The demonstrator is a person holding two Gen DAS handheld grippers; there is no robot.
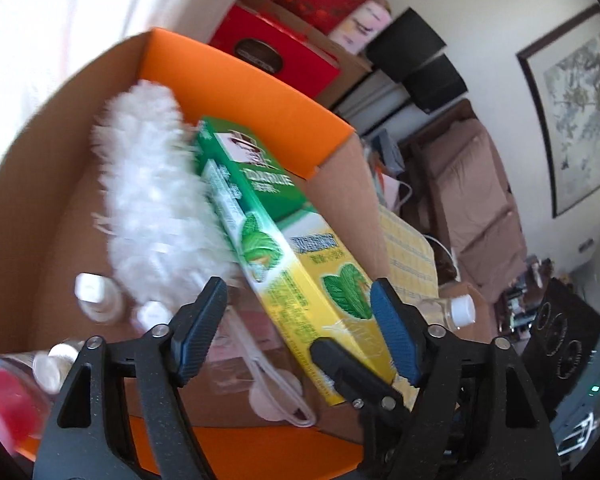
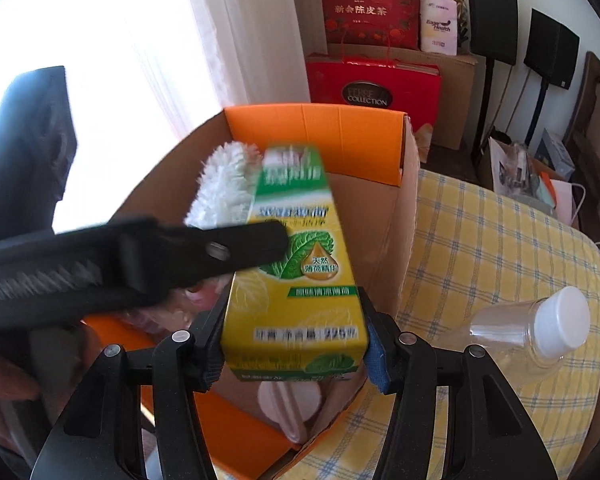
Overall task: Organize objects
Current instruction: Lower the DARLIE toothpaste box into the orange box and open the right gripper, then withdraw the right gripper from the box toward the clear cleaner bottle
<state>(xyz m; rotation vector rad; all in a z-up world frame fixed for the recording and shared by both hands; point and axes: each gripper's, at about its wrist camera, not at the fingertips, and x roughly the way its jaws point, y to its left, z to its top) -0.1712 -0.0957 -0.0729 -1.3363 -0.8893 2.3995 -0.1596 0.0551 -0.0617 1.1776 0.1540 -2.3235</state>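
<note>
The right gripper (image 2: 294, 344) clamps the toothpaste box's (image 2: 296, 264) near end, its long axis pointing away over the cardboard box (image 2: 396, 216); the left gripper (image 1: 300, 332) gapes beside it.

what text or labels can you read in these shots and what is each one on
"新会陈皮茶": tall red gift bag
"COLLECTION": lower red gift box
"Eagle Health": pink and white pack
"天然 薄荷精华": green and yellow box, held by the right gripper
The box's other print is blurred.
</note>
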